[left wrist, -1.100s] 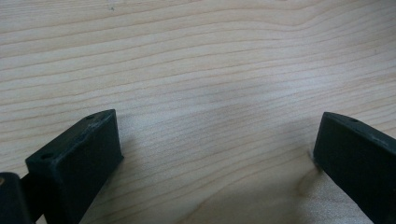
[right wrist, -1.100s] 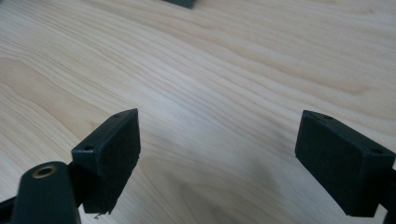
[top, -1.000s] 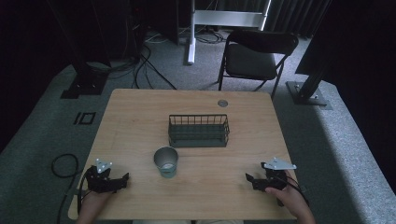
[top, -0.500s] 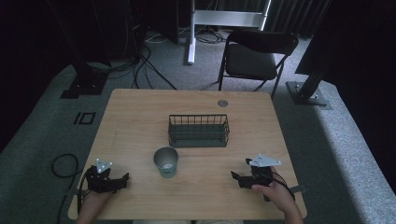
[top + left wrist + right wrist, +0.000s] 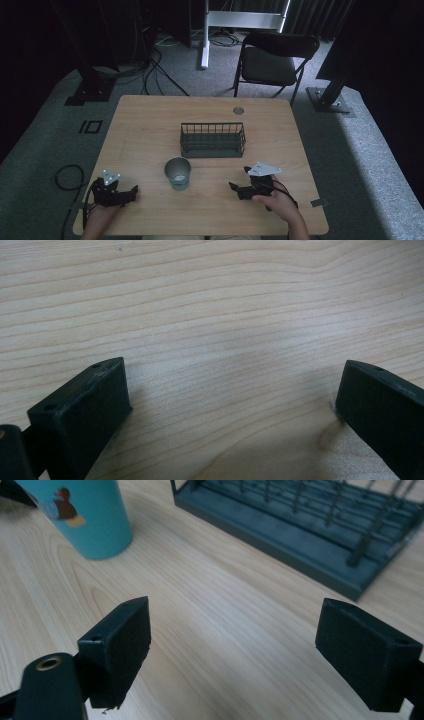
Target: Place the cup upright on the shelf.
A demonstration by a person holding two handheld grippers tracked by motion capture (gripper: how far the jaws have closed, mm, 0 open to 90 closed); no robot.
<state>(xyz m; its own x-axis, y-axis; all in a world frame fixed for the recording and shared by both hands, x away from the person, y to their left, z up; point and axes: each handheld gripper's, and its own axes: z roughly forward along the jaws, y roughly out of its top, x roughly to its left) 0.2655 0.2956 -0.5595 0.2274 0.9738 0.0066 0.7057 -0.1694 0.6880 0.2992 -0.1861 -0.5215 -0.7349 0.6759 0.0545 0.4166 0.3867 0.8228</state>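
High view: the wooden table (image 5: 150,130) takes up the middle of the grey carpeted floor (image 5: 360,150), with a black folding chair (image 5: 272,62) standing just beyond its far edge. A small round grommet (image 5: 238,110) sits in the tabletop near that far edge. At the table's centre stands a dark wire basket (image 5: 213,140), long side facing the person, resting flat on the wood. Just in front of it, a little to the left, a teal cup (image 5: 178,173) stands upright with its mouth open to the camera, near the basket but not touching it.

Right of the cup, the right hand-held gripper (image 5: 239,180) is held by a hand just above or on the table, its jaws pointing left toward the cup, with clear wood between them; the grey three-cornered plate rides on top. Its jaws stand wide apart and grasp nothing; the right gripper view shows bare wood between them, the cup (image 5: 82,517) ahead at upper left with a small bird figure printed on its side, and the basket (image 5: 305,527) ahead at upper right.

The left hand-held gripper (image 5: 131,192) rests at the near left corner, well apart from the cup. In the left gripper view its jaws are likewise spread wide over bare table (image 5: 215,315), holding nothing.
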